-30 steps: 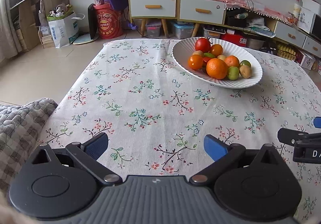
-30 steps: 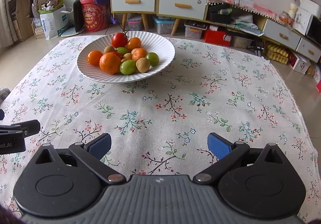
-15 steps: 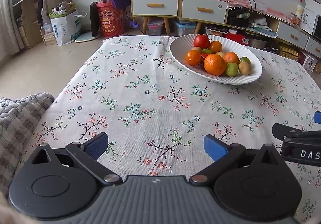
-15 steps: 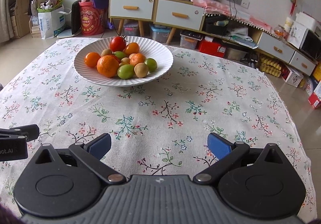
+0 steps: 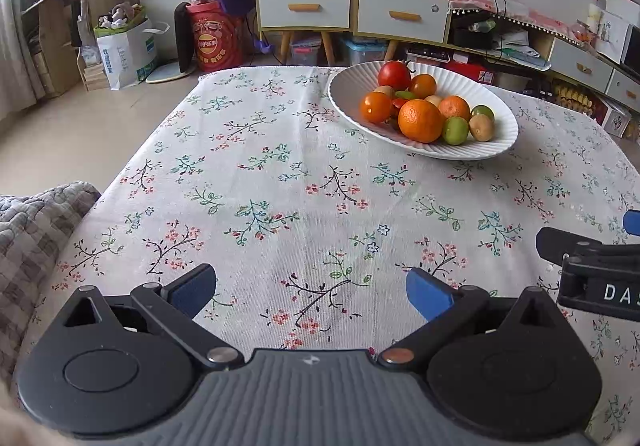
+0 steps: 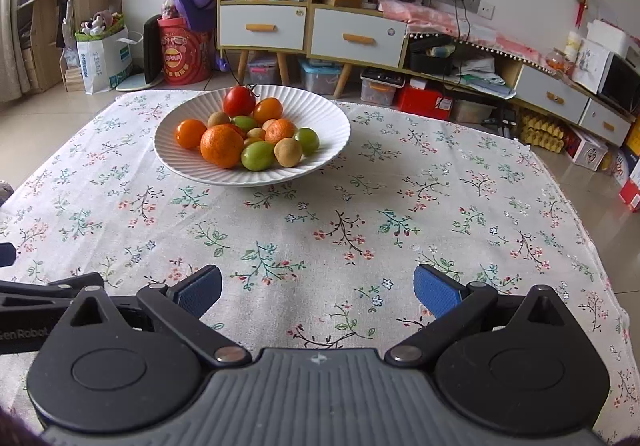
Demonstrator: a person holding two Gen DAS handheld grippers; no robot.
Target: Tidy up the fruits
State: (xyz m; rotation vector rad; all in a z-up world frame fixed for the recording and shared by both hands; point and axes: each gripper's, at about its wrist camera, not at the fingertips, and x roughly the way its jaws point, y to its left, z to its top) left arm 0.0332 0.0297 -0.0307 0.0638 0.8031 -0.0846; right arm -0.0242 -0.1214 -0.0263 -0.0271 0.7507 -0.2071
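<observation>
A white ribbed bowl (image 5: 352,86) (image 6: 332,118) stands at the far side of the floral tablecloth (image 5: 280,186). It holds a red tomato (image 5: 394,75) (image 6: 239,101), several oranges, with the largest (image 5: 420,120) (image 6: 222,146) in front, green fruits (image 5: 455,130) (image 6: 257,155) and brown kiwis (image 5: 481,127) (image 6: 288,152). My left gripper (image 5: 310,288) is open and empty above the near cloth. My right gripper (image 6: 318,288) is open and empty, beside it to the right (image 5: 592,266).
A grey quilted cushion (image 5: 36,230) lies at the table's left near edge. Behind the table stand a drawer cabinet (image 6: 312,26), a red barrel (image 5: 214,38), a paper bag (image 5: 126,50) and low shelves with boxes (image 6: 560,94). The table's right edge (image 6: 580,206) drops to the floor.
Both grippers have tilted and dropped lower over the table; the bowl sits lower in both views. Both stay open and empty.
</observation>
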